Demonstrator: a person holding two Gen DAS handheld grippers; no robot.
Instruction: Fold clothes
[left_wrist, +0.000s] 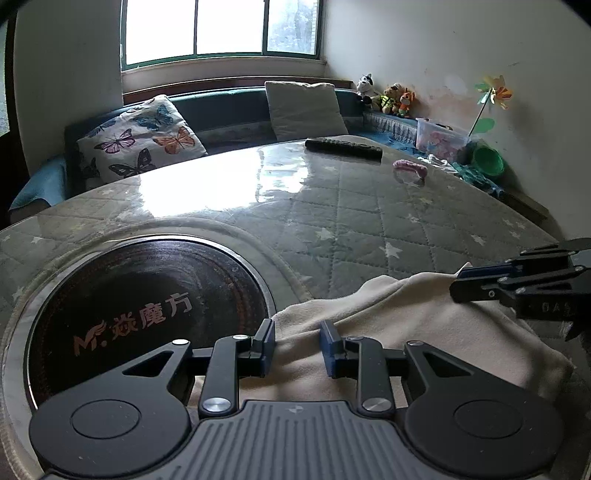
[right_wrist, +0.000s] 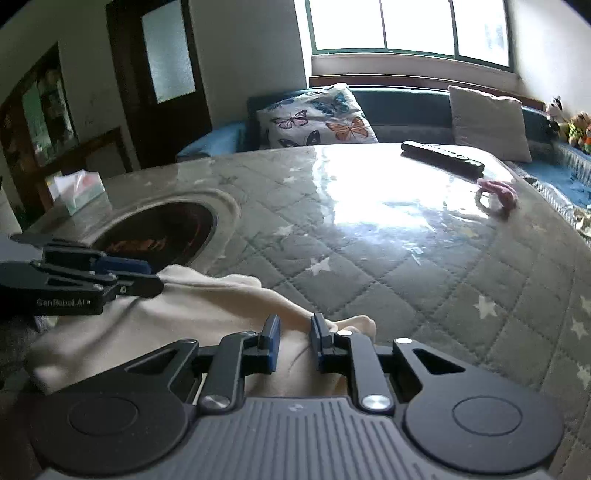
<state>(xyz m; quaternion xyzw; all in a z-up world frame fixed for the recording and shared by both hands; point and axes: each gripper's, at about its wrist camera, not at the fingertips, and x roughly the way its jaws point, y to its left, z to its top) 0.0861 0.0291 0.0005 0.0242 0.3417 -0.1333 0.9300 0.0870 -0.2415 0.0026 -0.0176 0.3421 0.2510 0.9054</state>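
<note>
Right, the counter (left_wrist: 369, 221) is a round one under a quilted, star-printed cover and a glossy clear sheet, with a dark inset heater plate (left_wrist: 147, 306) near its left part. The cream garment (left_wrist: 406, 325) lies bunched at the near edge of the counter, right of the plate.

The left tool (left_wrist: 297, 345) sits over the garment's left end, jaws narrow, cloth between them; whether the pads actually pinch it cannot be told. The right tool (right_wrist: 295, 341) is at the garment's right end, jaws narrower, with a ridge of cloth rising between the blue pads (right_wrist: 272, 341); it looks gripped, though contact is not fully clear.

Judgement: this is the pick-up ahead of a fold. Doing it well means both tools catching a single layer at matching corners, lifting evenly, then spreading flat toward the counter's middle, clear of the plate. The glossy sheet will probably let the cloth slide.

Hidden: the garment's near part is cut off by both tool bodies, so its type, sleeves and hem are unreadable. Far edge holds a remote (left_wrist: 343, 147) and a pink item (left_wrist: 410, 168), unidentifiable.
</note>
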